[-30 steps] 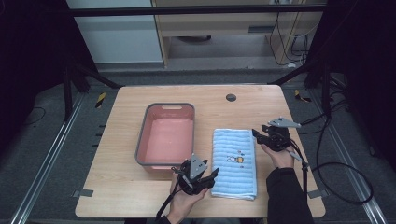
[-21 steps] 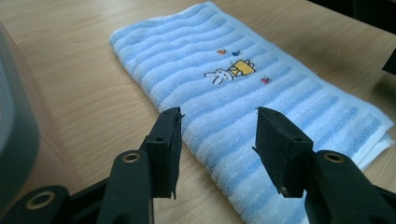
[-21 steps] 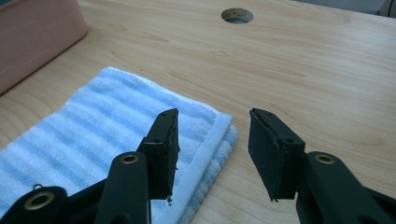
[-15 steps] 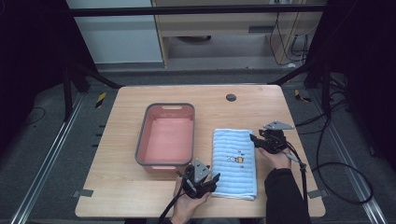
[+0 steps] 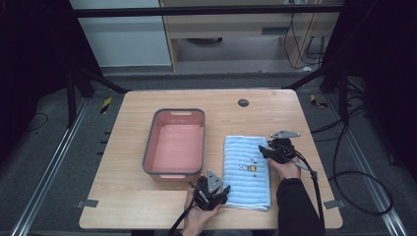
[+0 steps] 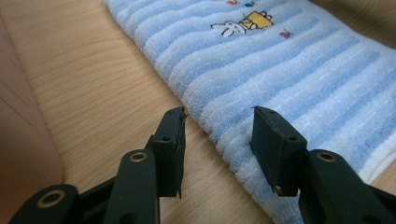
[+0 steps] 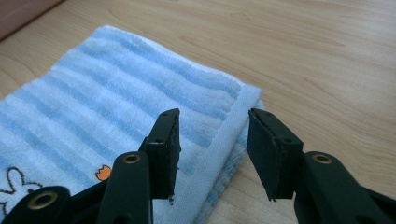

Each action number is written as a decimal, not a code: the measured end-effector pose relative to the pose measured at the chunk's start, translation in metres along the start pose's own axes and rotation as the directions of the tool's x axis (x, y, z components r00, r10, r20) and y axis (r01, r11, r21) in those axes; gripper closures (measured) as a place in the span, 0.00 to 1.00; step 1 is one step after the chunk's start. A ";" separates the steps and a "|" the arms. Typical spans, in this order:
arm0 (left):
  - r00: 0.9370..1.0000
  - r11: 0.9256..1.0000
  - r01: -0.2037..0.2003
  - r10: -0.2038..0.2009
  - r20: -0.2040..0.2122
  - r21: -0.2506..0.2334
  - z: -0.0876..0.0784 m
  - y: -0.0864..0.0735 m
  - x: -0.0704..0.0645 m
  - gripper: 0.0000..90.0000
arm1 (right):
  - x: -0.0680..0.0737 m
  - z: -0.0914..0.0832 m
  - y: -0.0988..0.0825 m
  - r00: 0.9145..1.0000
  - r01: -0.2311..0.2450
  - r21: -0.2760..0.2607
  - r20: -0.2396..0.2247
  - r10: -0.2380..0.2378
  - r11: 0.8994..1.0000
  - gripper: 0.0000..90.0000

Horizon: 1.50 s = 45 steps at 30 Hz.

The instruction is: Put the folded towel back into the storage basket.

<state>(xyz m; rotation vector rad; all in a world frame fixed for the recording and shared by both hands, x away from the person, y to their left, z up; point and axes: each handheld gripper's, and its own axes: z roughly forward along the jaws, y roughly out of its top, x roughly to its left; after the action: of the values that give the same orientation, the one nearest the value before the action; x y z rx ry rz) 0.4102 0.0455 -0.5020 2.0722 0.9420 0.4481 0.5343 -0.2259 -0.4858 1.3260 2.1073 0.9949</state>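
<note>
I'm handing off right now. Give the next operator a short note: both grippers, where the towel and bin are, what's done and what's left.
Left gripper: open, jaws straddling the towel's near left edge, not closed on it.
Right gripper: open, jaws either side of the hemmed edge on the towel's far right side, not closed.
Towel: folded, flat on the table, to the right of the pink bin. The bin looks empty.
Done: both grippers lined up on towel edges.
Left: probably close both jaws, lift, then fold it or move it to the bin.
</note>
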 end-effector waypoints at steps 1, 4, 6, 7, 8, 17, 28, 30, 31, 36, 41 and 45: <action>1.000 1.000 0.001 -0.001 -0.002 0.002 0.001 0.000 0.000 0.60 | 0.000 0.000 0.000 1.000 0.000 0.000 0.000 0.000 1.000 0.60; 1.000 1.000 0.004 -0.004 -0.007 0.005 0.003 -0.001 -0.002 0.60 | 0.000 0.003 -0.004 1.000 -0.009 0.033 0.007 0.009 0.999 0.60; 1.000 1.000 0.000 0.000 -0.015 0.012 0.003 -0.001 -0.003 0.60 | -0.002 0.005 -0.007 1.000 -0.017 0.045 0.008 0.017 0.999 0.60; 1.000 1.000 -0.002 0.002 -0.019 0.012 0.004 -0.001 -0.003 0.60 | -0.002 0.005 -0.007 1.000 -0.017 0.045 0.008 0.017 0.999 0.60; 1.000 1.000 -0.003 0.004 -0.021 0.012 0.004 -0.001 -0.004 0.60 | -0.002 0.006 -0.008 1.000 -0.025 0.049 0.004 0.025 0.998 0.61; 0.999 0.998 0.048 -0.049 0.014 0.044 0.007 0.002 -0.002 0.69 | -0.002 0.010 -0.012 0.998 -0.050 0.060 -0.024 0.052 0.997 0.70; 0.999 0.999 0.040 -0.041 0.016 0.033 0.007 0.002 -0.009 0.92 | -0.002 0.009 -0.012 0.992 -0.085 0.061 -0.088 0.091 0.994 0.91; 0.999 0.998 0.049 -0.049 0.016 0.027 0.007 0.002 -0.009 0.94 | -0.001 0.008 -0.011 0.994 -0.074 0.062 -0.080 0.079 0.995 0.92; 0.999 0.998 0.049 -0.049 0.016 0.027 0.007 0.002 -0.009 0.94 | -0.001 0.008 -0.011 0.994 -0.074 0.062 -0.080 0.079 0.995 0.92; 0.997 0.998 0.065 -0.065 0.035 0.015 0.006 0.002 -0.006 0.95 | 0.000 0.001 -0.008 0.996 -0.046 0.047 -0.071 0.049 0.998 0.92; 0.997 0.998 0.061 -0.061 0.046 0.005 0.003 0.004 -0.005 0.95 | 0.001 -0.005 -0.005 0.996 -0.043 0.021 -0.077 0.045 0.999 0.93; 0.997 0.998 0.060 -0.060 0.056 -0.009 -0.002 0.006 -0.004 0.96 | 0.003 -0.016 0.000 0.995 -0.046 -0.024 -0.094 0.044 0.999 0.93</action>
<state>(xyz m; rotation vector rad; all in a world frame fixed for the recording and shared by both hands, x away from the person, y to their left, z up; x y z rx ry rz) 0.4094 0.0414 -0.4956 2.0306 0.9642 0.3613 0.5217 -0.2287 -0.4757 1.3440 2.1338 1.1195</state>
